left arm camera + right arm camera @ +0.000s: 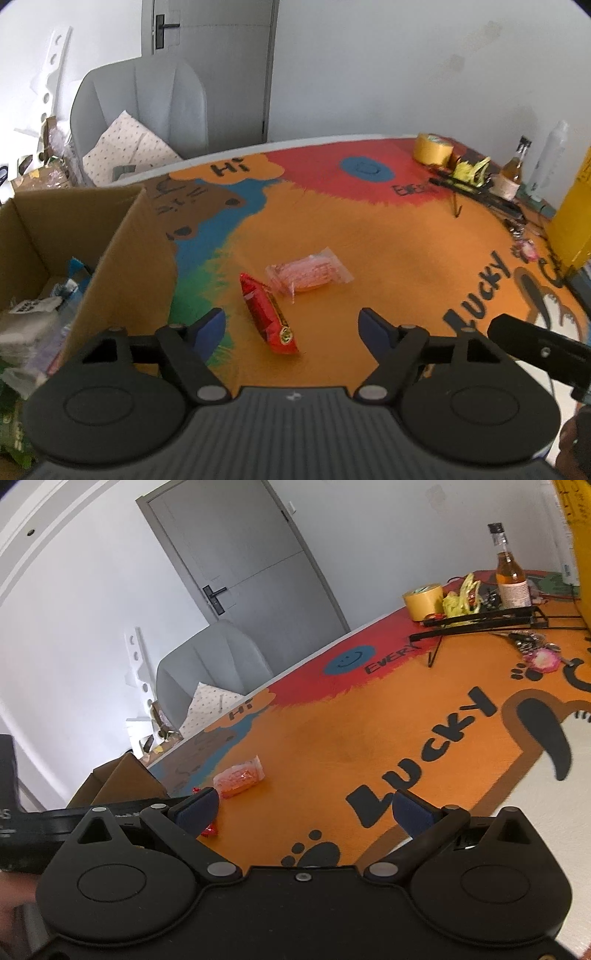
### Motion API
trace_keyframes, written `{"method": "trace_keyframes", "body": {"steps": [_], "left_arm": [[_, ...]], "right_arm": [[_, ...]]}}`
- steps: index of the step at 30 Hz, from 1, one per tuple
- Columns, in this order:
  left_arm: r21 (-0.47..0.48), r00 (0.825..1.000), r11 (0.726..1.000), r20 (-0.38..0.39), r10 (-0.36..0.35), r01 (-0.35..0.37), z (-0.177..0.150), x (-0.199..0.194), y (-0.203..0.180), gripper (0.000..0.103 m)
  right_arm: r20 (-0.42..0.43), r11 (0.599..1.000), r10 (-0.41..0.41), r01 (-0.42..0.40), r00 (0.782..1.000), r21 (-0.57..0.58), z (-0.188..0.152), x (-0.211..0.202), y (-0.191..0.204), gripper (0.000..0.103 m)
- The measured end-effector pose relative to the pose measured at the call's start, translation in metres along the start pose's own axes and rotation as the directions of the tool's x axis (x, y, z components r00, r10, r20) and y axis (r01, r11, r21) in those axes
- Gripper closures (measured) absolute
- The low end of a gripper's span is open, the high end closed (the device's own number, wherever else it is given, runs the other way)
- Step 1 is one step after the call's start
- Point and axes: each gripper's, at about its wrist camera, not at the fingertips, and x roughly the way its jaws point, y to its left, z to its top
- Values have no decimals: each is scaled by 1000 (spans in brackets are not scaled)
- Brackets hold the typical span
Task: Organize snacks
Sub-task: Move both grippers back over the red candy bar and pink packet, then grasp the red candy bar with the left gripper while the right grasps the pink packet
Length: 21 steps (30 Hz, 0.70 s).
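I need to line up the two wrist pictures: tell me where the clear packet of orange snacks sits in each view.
Left wrist: clear packet at centre, just beyond the red snack bar.
Right wrist: packet left of centre, above the left fingertip.
Shared landmark: yellow tape roll.

Red snack (209,830) mostly behind tool

Ahead of my left gripper (291,325), matt black plastic with blue rubbery pads, a glossy red foil snack packet (266,314), beyond it a clear crinkly plastic pouch (308,275), left a matt brown cardboard box (122,251), underneath a smooth painted tabletop (388,258).
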Motion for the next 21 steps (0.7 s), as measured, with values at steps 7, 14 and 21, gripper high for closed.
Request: {"method": "trace_keyframes", "body": {"steps": [7, 14, 21], "left_arm": [[16, 999, 999, -14, 51, -50, -1, 19, 0, 35], [-9, 997, 998, -52, 56, -56, -5, 35, 7, 78], [-15, 1000, 1000, -4, 25, -25, -3, 21, 11, 88]], "right_arm": [[-19, 1000, 30, -30, 999, -6, 0, 17, 2, 1], [-33, 999, 39, -40, 999, -7, 0, 27, 4, 0], [-49, 999, 41, -41, 998, -11, 0, 35, 9, 1]]}}
